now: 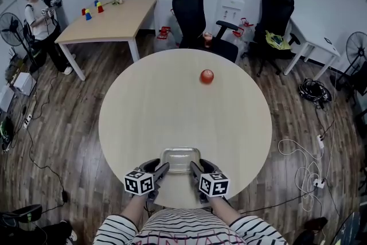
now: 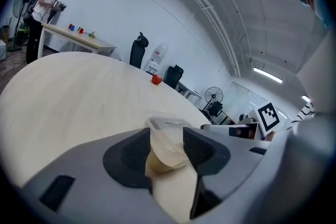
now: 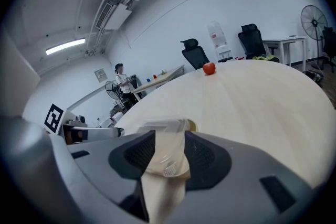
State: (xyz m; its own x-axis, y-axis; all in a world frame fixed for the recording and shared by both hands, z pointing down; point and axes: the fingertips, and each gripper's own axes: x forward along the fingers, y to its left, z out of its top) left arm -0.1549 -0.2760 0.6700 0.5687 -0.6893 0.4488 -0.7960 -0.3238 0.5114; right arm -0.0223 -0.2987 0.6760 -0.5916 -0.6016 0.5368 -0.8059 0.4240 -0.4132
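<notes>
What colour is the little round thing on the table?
The round thing is red; head view shows it best.

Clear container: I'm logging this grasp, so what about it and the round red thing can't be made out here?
- clear container: its side edges, head view, hidden under left gripper and right gripper.
- Its lower part, both gripper views, covered by the jaws.
- red thing: too small in every view to identify.
</notes>
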